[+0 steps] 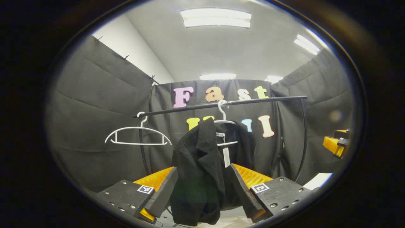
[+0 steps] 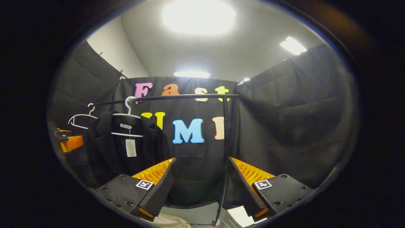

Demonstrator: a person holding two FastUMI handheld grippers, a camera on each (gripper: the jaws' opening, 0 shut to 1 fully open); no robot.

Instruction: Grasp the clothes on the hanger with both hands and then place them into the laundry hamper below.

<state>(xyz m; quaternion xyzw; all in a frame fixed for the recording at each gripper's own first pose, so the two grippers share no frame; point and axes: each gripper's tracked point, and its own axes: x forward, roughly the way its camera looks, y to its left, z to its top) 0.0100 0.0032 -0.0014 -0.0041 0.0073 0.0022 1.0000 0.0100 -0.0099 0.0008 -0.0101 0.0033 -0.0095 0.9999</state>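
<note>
Two grippers face a black jacket hanging from a white hanger on a dark rail.

In the left gripper view, the jacket hangs dead ahead of the left gripper, its long axis running straight down, and its lower half falls in the gap between the two spread fingers. The fingers stand wide open, and whether either pad touches the cloth cannot be told; nothing is clamped. An empty white hanger hangs up and to the left of this gripper. The other gripper shows as an orange shape at the far right edge.

In the right gripper view, the right gripper is also wide open and holds nothing. The jacket lies well off to its left and somewhat above, with the rail's upright post straight ahead between the fingers.

By this reading the left gripper is the nearer one and lined up to close on the cloth, while the right must swing left. The hamper is not clearly seen.
</note>
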